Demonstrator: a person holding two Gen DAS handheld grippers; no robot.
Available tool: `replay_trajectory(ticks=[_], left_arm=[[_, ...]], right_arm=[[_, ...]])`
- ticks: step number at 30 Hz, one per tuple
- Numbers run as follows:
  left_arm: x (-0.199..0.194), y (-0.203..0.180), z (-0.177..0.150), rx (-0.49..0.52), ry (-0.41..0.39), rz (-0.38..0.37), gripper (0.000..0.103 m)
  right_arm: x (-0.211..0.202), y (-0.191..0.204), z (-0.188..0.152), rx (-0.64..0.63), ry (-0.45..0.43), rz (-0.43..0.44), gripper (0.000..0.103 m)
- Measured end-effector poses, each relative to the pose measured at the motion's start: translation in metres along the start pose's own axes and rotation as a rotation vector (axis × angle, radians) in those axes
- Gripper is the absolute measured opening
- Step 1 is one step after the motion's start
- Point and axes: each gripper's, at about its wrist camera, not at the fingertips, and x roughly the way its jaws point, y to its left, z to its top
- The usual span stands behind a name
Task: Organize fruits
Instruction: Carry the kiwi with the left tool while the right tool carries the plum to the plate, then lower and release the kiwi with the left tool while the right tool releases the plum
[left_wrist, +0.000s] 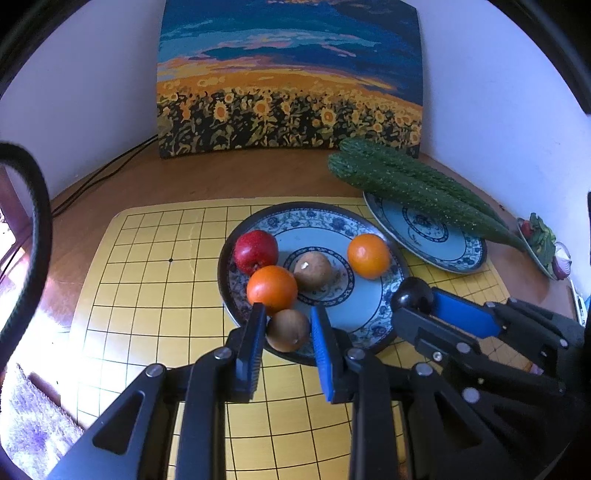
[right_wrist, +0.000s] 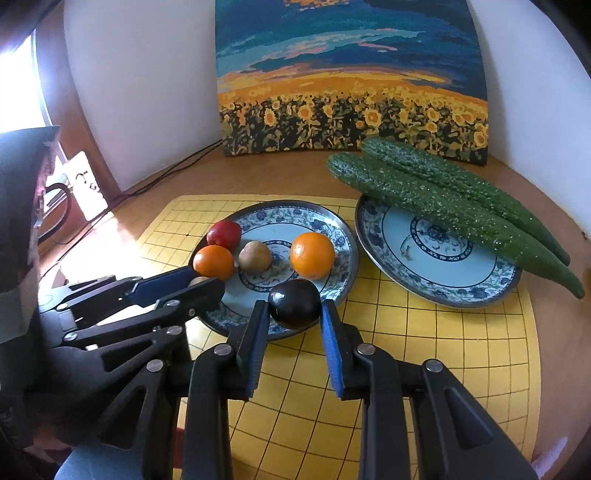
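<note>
Between the part-open fingers of the left gripper (left_wrist: 288, 317) a brown kiwi (left_wrist: 288, 329) is bracketed at the fruit plate's (left_wrist: 373, 334) near rim; contact is seemingly not made. Likewise, a dark plum (right_wrist: 294, 303) is straddled by the right gripper (right_wrist: 295, 314). Both fruits are light, round, bruisable; their widest middles should be gripped gently.

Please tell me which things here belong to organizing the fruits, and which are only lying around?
Belong to the job:
apple
two oranges
two brown fruits
dark plum
fruit plate
left tool, right tool

Lying about:
cucumbers
second plate
painting
yellow mat
cables
</note>
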Motion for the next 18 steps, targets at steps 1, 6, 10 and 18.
replay_trajectory(ticks=[1,6,10,18], left_arm=[[0.0004,0.0005,-0.0002,0.001,0.000,0.001,0.026],[0.0010,0.0006,0.0001,0.002,0.002,0.002,0.026],[0.0015,-0.0009,0.0001,0.004,0.008,0.003,0.026],[0.0030,-0.0007,-0.0001,-0.002,0.020,-0.005,0.026]], right_arm=[[0.0021,-0.0009,0.0001,0.002,0.004,-0.001,0.030],[0.0069,-0.0032,-0.0005,0.003,0.012,-0.004,0.030],[0.0082,-0.0025,-0.0006,-0.003,0.011,-0.006,0.030],[0.0100,-0.0030,-0.0006,0.003,0.012,-0.003,0.030]])
